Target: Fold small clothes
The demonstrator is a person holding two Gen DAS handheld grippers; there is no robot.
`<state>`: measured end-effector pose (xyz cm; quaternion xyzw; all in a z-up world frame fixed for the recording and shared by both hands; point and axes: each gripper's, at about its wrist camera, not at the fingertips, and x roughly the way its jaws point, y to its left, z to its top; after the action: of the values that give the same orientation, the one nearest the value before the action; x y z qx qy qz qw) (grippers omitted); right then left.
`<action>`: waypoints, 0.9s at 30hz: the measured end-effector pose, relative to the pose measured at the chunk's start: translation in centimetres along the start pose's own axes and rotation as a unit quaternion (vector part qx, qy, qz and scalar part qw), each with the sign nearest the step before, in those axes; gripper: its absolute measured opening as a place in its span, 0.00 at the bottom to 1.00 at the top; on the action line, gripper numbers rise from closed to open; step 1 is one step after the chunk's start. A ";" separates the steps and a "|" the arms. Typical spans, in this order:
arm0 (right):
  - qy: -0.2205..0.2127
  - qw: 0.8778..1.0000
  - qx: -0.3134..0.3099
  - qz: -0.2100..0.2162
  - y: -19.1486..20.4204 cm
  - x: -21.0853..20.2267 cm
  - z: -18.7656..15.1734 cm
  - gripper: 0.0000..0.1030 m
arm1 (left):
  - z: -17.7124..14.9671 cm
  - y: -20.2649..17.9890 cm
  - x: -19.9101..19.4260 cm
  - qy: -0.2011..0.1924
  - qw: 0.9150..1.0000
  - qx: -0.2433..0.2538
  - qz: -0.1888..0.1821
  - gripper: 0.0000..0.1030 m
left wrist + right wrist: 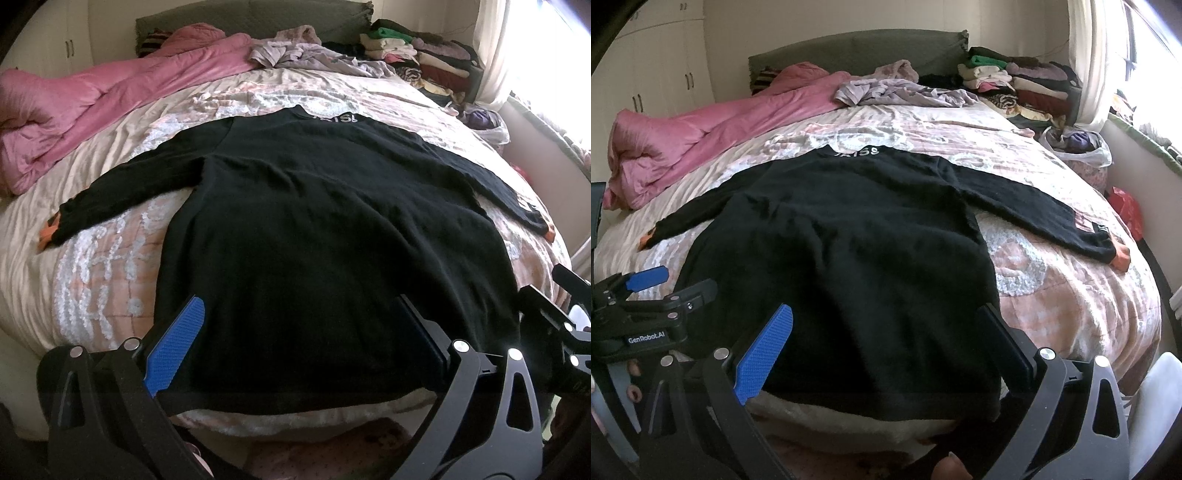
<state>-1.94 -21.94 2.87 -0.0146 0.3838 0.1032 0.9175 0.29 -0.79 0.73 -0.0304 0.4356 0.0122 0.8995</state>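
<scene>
Black long-sleeve sweater (325, 229) is being seen laid flat on the bed (110, 236), hem toward the cameras, collar away, both sleeves spread out to the sides. Orange cuffs are showing at the sleeve ends.

Left tongs (295, 343) are being held wide, empty, over the hem area near its left half. Right tongs (886, 343) are also being held wide and empty, over the hem nearer its right corner. Whether the pads are touching cloth cannot be told.

Judgement: fold not yet begun; first grasp is being set up. For a clean step, each hem corner is best being pinched through both layers, right at the side seam, with tongs kept level so the body is lifted evenly. Sleeves likely need folding in first, else they are dragged. Pink duvet (92, 110) and stacked clothes (417, 55) are lying well apart, not interfering.
</scene>
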 end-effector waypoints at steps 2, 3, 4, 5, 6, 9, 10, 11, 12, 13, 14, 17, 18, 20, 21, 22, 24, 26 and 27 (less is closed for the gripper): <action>0.000 1.000 0.002 -0.002 -0.1 0.1 0.2 0.96 | 0.3 -0.2 0.0 0.001 1.000 0.003 0.001 0.91; 0.000 1.000 0.004 -0.003 -0.4 0.2 0.4 0.96 | 0.5 -0.3 0.0 0.002 1.000 0.003 0.002 0.92; 0.001 1.000 0.005 -0.002 -0.6 0.3 0.5 0.96 | 0.8 -0.3 0.0 0.000 1.000 0.002 0.003 0.91; 0.000 1.000 0.007 -0.004 -0.7 0.4 0.7 0.96 | 1.1 -0.3 0.1 -0.001 1.000 0.000 0.003 0.91; 0.000 1.000 0.007 -0.007 -0.9 0.6 1.0 0.96 | 1.5 0.0 0.4 -0.001 1.000 0.000 0.002 0.91; 0.000 1.000 0.007 -0.010 -1.2 0.9 1.6 0.96 | 1.9 -0.1 0.8 0.001 1.000 0.000 -0.002 0.91; 0.001 1.000 0.007 -0.012 -1.3 1.0 1.8 0.96 | 2.0 -0.2 1.0 0.001 1.000 0.000 -0.001 0.92; 0.000 1.000 0.008 -0.012 -1.4 1.1 2.0 0.96 | 2.2 -0.2 1.1 0.000 1.000 0.001 -0.001 0.91; 0.001 1.000 0.008 -0.012 -1.5 1.3 2.1 0.96 | 2.5 -0.3 1.3 -0.001 1.000 0.002 -0.002 0.91; 0.004 1.000 0.008 -0.012 -1.6 1.5 2.3 0.96 | 2.7 -0.4 1.3 -0.001 1.000 0.002 -0.003 0.91; 0.005 1.000 0.010 -0.013 -1.8 1.7 2.5 0.96 | 2.9 -0.5 1.4 -0.002 1.000 0.003 -0.004 0.91; 0.006 1.000 0.011 -0.015 -2.1 2.1 3.0 0.96 | 3.7 -0.7 1.6 -0.008 1.000 0.005 -0.003 0.91; 0.006 1.000 0.011 -0.016 -2.2 2.2 3.1 0.96 | 4.0 -0.8 1.7 -0.009 1.000 0.005 -0.003 0.92; 0.007 1.000 0.010 -0.017 -2.4 2.5 3.5 0.96 | 4.5 -0.8 2.1 -0.008 1.000 0.003 -0.006 0.91; 0.008 1.000 0.010 -0.019 -2.5 2.7 3.7 0.96 | 4.8 -0.8 2.2 -0.007 1.000 0.003 -0.007 0.91; 0.009 1.000 0.010 -0.019 -2.6 2.9 3.9 0.96 | 5.0 -0.8 2.4 -0.007 1.000 0.002 -0.007 0.91; 0.011 1.000 0.016 -0.017 -3.0 3.3 4.4 0.96 | 5.7 -0.8 2.6 -0.009 1.000 0.001 -0.012 0.91; 0.012 1.000 0.020 -0.019 -3.4 3.6 4.9 0.96 | 6.4 -1.0 2.8 -0.011 1.000 0.004 -0.014 0.91; 0.012 0.999 0.023 -0.021 -3.6 3.8 5.2 0.96 | 6.7 -1.0 2.9 -0.011 1.000 0.005 -0.015 0.91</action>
<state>5.05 -24.24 3.66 -0.0030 0.3965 0.0747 0.9150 7.42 -1.38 2.66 -0.0320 0.4256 -0.0036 0.9043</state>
